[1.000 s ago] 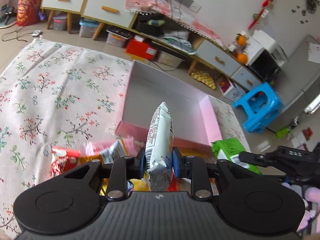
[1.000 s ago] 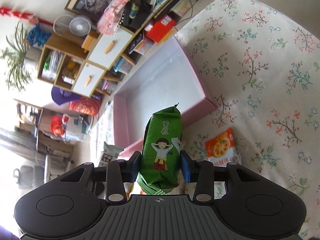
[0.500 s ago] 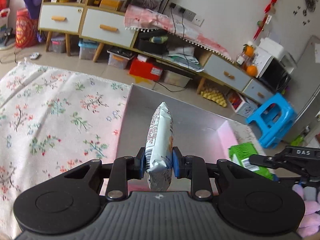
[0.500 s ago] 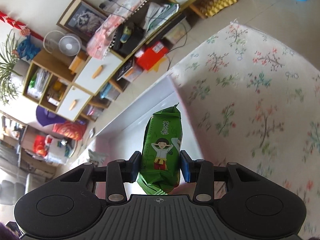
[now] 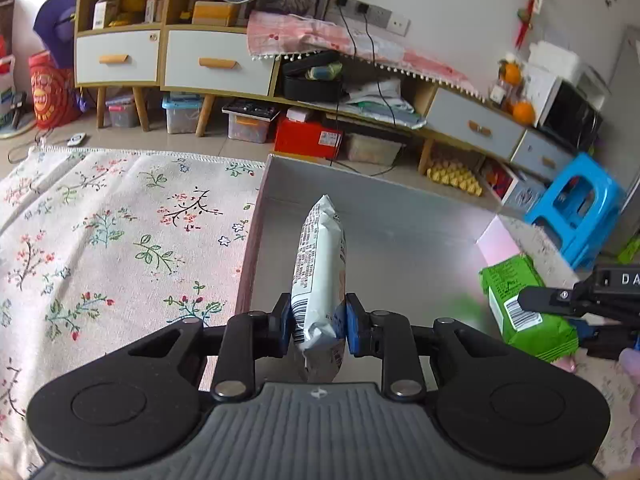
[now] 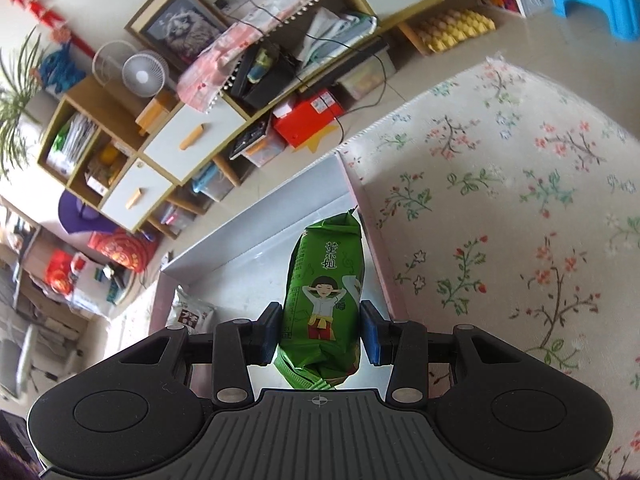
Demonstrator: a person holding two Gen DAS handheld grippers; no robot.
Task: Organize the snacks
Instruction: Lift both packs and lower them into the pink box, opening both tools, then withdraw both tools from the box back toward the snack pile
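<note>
My left gripper (image 5: 318, 322) is shut on a white snack packet (image 5: 320, 264), held edge-up over the left side of the pink box with a grey-white inside (image 5: 400, 216). My right gripper (image 6: 320, 334) is shut on a green snack packet (image 6: 326, 280) with a cartoon girl, held over the box's (image 6: 256, 252) right side. The green packet (image 5: 520, 300) and right gripper also show at the right of the left wrist view. The white packet (image 6: 190, 312) shows at the left of the right wrist view.
The box sits on a floral cloth (image 5: 112, 232). Behind it stand low cabinets with drawers (image 5: 216, 64), a red box (image 5: 308, 136), storage bins and a blue stool (image 5: 576, 204) on the tiled floor.
Both grippers have moved forward from the snack pile to over the box, each keeping its packet. The loose snacks near the box's front edge have dropped out of view.
</note>
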